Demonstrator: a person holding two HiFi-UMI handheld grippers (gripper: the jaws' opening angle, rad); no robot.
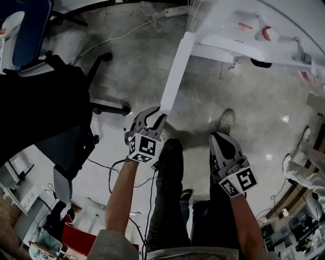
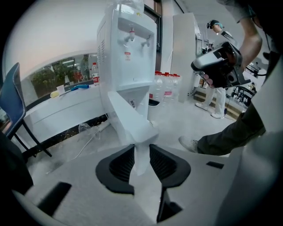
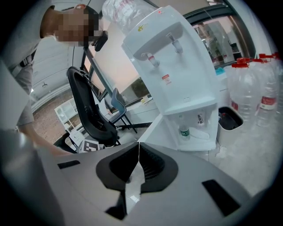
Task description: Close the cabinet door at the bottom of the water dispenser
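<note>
The white water dispenser (image 1: 244, 30) (image 2: 128, 53) (image 3: 177, 66) stands on the floor with its bottom cabinet door (image 1: 175, 71) (image 2: 128, 117) swung wide open. My left gripper (image 1: 152, 116) (image 2: 141, 148) is at the door's free edge, which sits between the open jaws; I see no pad pressing on it. My right gripper (image 1: 222, 139) (image 3: 139, 145) hangs further right, away from the door, with its tips meeting on nothing. In the right gripper view the open compartment (image 3: 199, 137) shows a small bottle (image 3: 184, 132) inside.
A black office chair (image 1: 51, 101) (image 3: 88, 110) stands left of me. A power strip with its cable (image 1: 172, 10) lies on the floor behind the door. Large water bottles (image 3: 256, 88) (image 2: 166, 90) and a black bin (image 3: 230, 118) stand by the dispenser. Another person (image 2: 216, 97) stands further off.
</note>
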